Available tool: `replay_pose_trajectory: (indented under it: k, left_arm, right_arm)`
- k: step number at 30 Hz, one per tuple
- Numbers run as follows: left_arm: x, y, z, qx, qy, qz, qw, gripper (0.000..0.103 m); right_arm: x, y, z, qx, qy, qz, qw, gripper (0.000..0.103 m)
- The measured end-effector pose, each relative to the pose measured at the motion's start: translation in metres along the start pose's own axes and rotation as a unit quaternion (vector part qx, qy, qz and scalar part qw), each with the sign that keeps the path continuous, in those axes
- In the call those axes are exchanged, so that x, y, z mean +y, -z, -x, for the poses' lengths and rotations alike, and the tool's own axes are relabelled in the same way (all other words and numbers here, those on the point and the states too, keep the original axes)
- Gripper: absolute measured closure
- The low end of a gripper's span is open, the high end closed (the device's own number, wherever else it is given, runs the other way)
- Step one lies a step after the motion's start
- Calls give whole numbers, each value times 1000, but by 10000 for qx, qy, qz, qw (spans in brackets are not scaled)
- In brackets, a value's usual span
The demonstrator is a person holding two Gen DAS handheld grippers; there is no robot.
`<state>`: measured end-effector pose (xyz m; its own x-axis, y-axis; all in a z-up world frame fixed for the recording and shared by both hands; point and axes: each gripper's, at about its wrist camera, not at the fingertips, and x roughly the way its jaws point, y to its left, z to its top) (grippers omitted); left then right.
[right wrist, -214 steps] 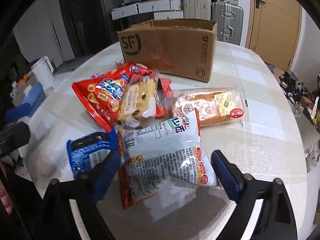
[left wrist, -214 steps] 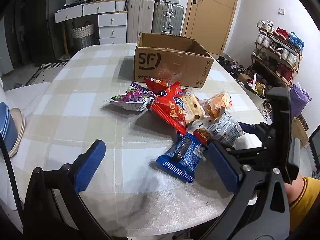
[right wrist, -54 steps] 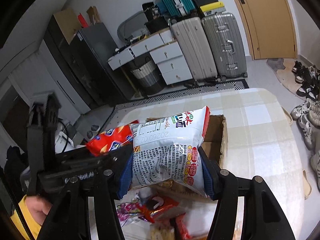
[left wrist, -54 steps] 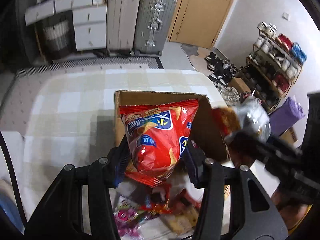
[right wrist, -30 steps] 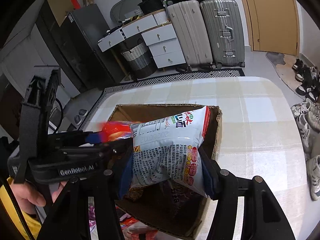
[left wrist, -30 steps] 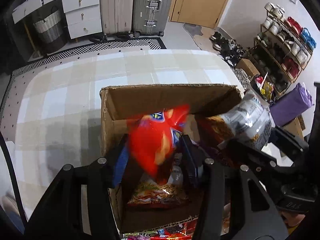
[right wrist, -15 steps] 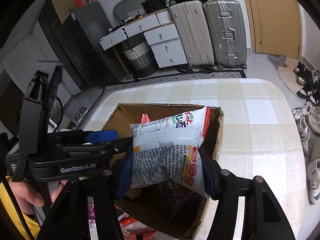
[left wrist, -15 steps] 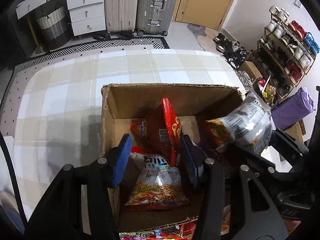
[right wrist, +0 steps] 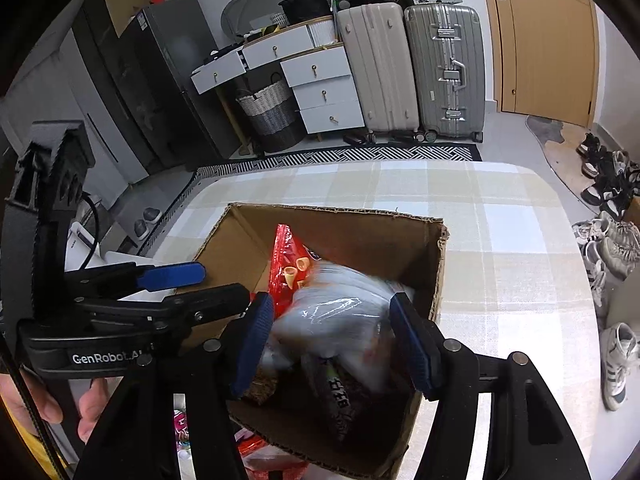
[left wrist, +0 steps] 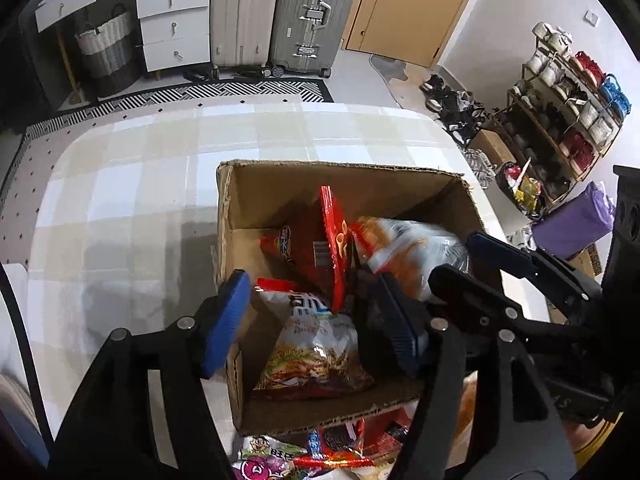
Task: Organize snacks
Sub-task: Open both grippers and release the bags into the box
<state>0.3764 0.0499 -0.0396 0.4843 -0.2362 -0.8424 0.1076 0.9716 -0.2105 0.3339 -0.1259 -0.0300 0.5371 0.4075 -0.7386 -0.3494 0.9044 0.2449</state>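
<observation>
- A brown open-topped cardboard box (left wrist: pixel 240 216) stands on the desk (left wrist: pixel 120 184), which is covered in a beige-and-white checked cloth. The box is well in from the desk's far edge.
- The left tongs (left wrist: pixel 312 300) hang over the near left part of the box. Their jaws have just been opening and now stand released, blue pads (left wrist: pixel 226 322) wide apart and gripping nothing.
- A red crinkled snack bag (left wrist: pixel 334 240) is inside the box. It stands on its edge about mid-box and touches neither tongs.
- Below it, on the box floor by the near wall, lies a clear-and-white bag of brown noodle-like snacks (left wrist: pixel 312 352).
- The right tongs (right wrist: pixel 332 312) point down into the right half of the box.
- A white-and-silver foil snack bag (right wrist: pixel 340 316) sits between their blue pads, over the box interior. It is smeared with blur while the tongs are sharp.
- The pads flank the bag's sides and do not visibly press it, so these tongs read as released.
- The white bag leans against the red one.
- More small bright snack packets (left wrist: pixel 280 456) lie on the desk just outside the box's near wall, toward the desk's near edge.
- A person's hand (right wrist: pixel 48 400) grips the handle of the left tongs.
- Two upright hard-shell suitcases (right wrist: pixel 440 68) stand on the floor beyond the desk's far edge.
</observation>
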Motion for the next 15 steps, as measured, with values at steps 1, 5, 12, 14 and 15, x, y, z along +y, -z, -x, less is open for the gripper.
replay_pose_trajectory:
  k: [1, 5, 12, 14, 15]
  left_arm:
    - [0, 2, 2, -4, 10, 1, 10000, 39]
    - [-1, 12, 12, 2, 34, 48, 10000, 39]
    - [-13, 39, 51, -204, -57, 127, 9997, 23]
    - [-17, 46, 62, -204, -35, 151, 9997, 23]
    - [-19, 52, 69, -222, -42, 169, 9996, 23]
  right_arm:
    - [0, 0, 2, 1, -12, -15, 10000, 41]
    - [-1, 3, 12, -51, -20, -68, 10000, 41]
    - [5, 16, 48, -166, -49, -112, 9998, 41]
    - [6, 21, 59, -166, -76, -149, 9997, 41]
    - [6, 23, 65, -174, -78, -146, 9997, 41]
